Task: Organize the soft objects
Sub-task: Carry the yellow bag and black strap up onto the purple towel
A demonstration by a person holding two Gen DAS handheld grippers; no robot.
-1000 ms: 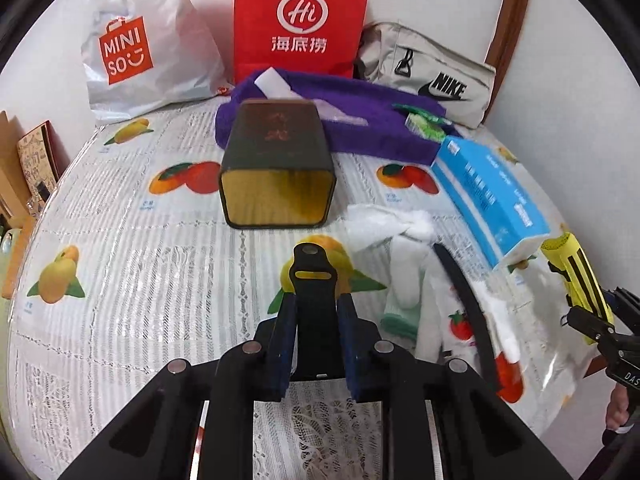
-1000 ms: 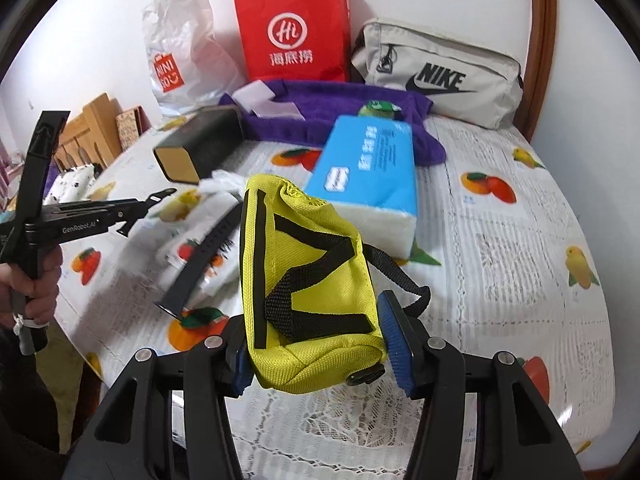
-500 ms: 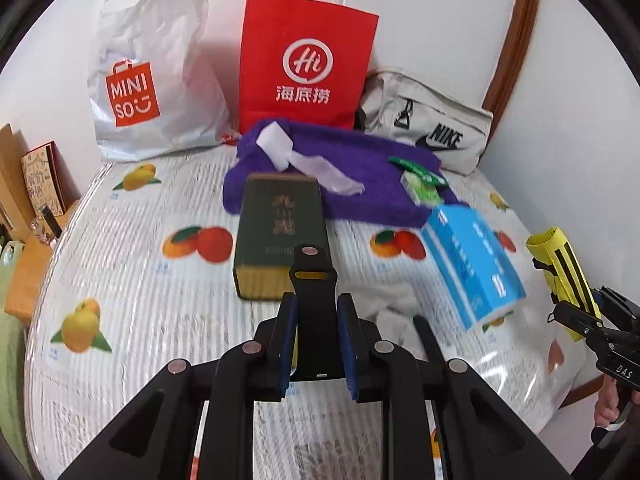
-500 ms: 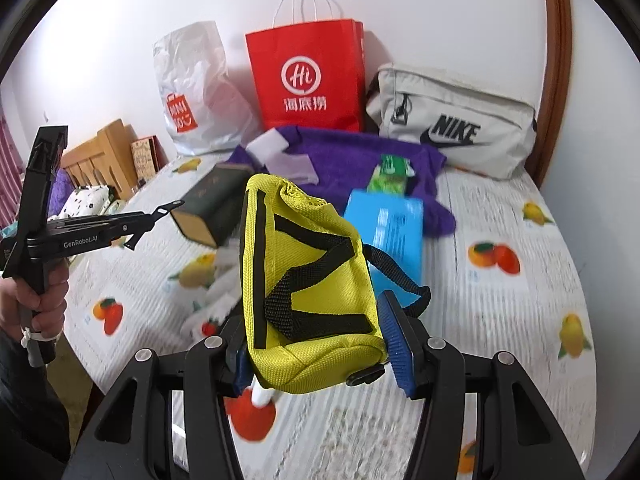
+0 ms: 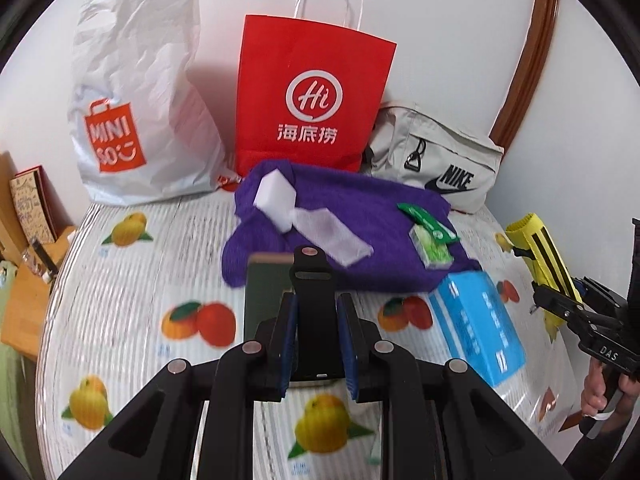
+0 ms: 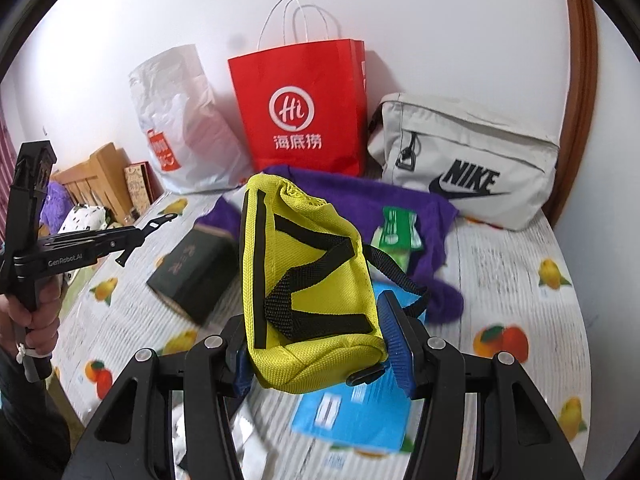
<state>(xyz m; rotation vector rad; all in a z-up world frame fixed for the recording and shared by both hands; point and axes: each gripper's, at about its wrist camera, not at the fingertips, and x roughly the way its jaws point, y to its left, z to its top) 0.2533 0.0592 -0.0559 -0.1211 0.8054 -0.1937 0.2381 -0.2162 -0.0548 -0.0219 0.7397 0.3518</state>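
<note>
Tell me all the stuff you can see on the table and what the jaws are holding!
Paper bag: one, red, back against wall.
Plastic bag: one, white with orange logo, left of paper bag.
Nike bag: one, grey-white, back right.
Towel: one, purple, mid-table.
Sponge: one, white, on towel.
Green packet: one, on towel's right part.
Dark box: one, dark green, before towel.
Tissue pack: one, blue, right of box.
Table: one, fruit-print cover.
Yellow pouch: one, black straps, in right gripper.
Black strap: one, in left gripper.
Left gripper: shut.
Right gripper: shut.
</note>
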